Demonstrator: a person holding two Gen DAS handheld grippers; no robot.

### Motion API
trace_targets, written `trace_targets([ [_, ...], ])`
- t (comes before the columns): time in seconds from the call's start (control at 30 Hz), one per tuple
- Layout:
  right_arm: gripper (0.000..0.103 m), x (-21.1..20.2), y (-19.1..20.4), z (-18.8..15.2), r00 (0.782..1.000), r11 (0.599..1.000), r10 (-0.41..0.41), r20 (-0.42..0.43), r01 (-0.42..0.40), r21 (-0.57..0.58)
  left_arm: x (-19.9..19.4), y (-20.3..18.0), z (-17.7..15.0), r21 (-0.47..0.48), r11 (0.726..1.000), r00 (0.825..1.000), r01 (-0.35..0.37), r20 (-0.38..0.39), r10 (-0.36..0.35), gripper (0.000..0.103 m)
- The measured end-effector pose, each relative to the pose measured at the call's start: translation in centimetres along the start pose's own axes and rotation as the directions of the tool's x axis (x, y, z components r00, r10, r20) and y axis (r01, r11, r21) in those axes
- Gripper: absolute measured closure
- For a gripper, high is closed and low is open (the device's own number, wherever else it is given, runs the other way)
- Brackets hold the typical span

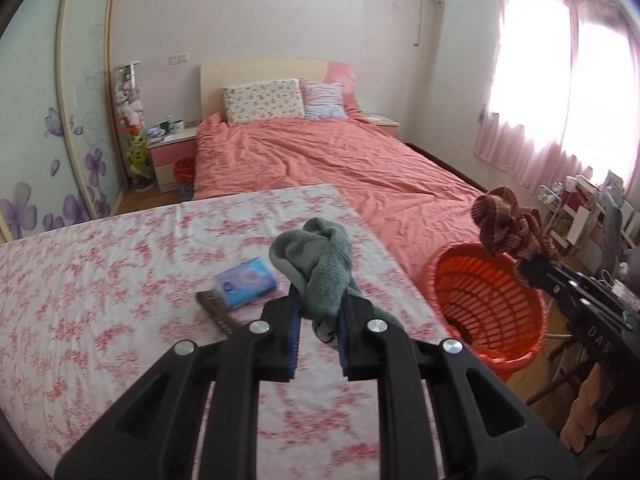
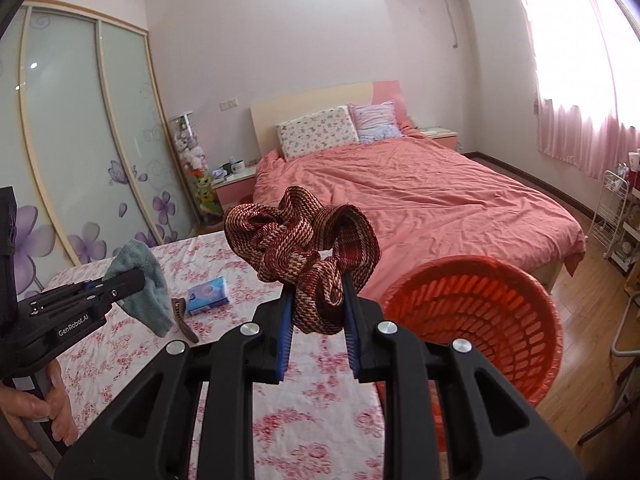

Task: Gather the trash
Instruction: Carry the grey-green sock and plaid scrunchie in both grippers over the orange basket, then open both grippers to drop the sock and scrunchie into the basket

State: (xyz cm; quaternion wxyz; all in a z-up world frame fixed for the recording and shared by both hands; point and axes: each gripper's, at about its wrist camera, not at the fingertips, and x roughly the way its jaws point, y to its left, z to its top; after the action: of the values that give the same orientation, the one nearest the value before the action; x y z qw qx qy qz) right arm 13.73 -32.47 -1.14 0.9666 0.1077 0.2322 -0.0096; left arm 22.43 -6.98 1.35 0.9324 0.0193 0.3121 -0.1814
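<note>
My left gripper (image 1: 317, 312) is shut on a grey-green cloth (image 1: 316, 264) and holds it above the floral-covered table (image 1: 120, 280); it also shows in the right wrist view (image 2: 132, 280) with the cloth (image 2: 148, 284). My right gripper (image 2: 318, 300) is shut on a red-brown woven scrunchie (image 2: 304, 248), held just left of the orange plastic basket (image 2: 480, 320). In the left wrist view the scrunchie (image 1: 508, 224) hangs over the basket's (image 1: 480, 300) far rim. A blue tissue pack (image 1: 246, 282) and a brown hair clip (image 1: 216, 312) lie on the table.
A bed with a salmon cover (image 1: 320, 160) stands behind the table. A wardrobe with flower-patterned glass doors (image 1: 48, 120) is at the left. A bedside table (image 1: 172, 148) and a small red bin (image 1: 184, 172) stand by the bed. A white wire rack (image 2: 612, 208) stands at the right under the curtained window.
</note>
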Motion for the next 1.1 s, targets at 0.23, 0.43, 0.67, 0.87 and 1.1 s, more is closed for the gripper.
trace_targets([
  [0.23, 0.08, -0.8, -4.5, -0.1, 0.997, 0.995, -0.08, 0.019, 0.079, 0.065, 1.8, -7.0, 0.5, 0.055, 0.99, 0.992, 0.129, -0.016, -0.128, 0.087],
  [0.43, 0.08, -0.9, -8.9, -0.3, 0.99, 0.979, -0.139, 0.02, 0.135, 0.152, 4.7, -12.8, 0.2, 0.107, 0.968, 0.973, 0.228, -0.056, -0.224, 0.087],
  [0.67, 0.08, 0.2, -12.7, -0.8, 0.988, 0.96, -0.156, 0.001, 0.152, 0.237, 8.5, -16.7, 0.1, 0.119, 0.942, 0.947, 0.315, -0.107, -0.303, 0.087],
  [0.87, 0.08, 1.9, -14.5, -1.3, 0.989, 0.951, -0.148, -0.023, 0.149, 0.269, 12.2, -18.8, -0.1, 0.114, 0.932, 0.933, 0.343, -0.158, -0.324, 0.082],
  [1.1, 0.062, 3.7, -15.5, -2.6, 0.989, 0.947, -0.123, -0.082, 0.142, 0.289, 15.6, -17.8, -1.7, 0.1, 0.955, 0.943, 0.28, -0.215, -0.254, 0.052],
])
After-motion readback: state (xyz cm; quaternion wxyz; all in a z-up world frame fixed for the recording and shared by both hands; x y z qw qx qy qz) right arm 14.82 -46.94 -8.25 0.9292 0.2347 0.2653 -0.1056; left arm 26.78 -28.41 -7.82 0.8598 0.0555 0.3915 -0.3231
